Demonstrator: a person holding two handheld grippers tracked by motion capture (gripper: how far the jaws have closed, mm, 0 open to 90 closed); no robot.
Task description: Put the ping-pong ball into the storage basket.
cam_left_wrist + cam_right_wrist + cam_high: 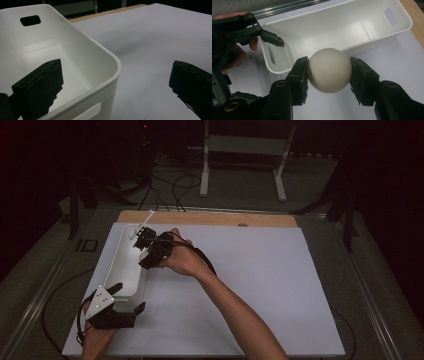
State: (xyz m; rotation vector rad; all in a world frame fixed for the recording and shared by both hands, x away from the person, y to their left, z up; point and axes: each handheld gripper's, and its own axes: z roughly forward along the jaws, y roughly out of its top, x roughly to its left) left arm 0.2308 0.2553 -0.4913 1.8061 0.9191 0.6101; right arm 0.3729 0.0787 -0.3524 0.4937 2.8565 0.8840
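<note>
your right gripper pinches the white ball over the white bin; your left gripper, jaws spread, straddles the bin's near wall.

right gripper: jaws clamped on white ball | ball above white bin's long rim, seemingly | left gripper at bin's end wall, one jaw inside | table: white
</note>
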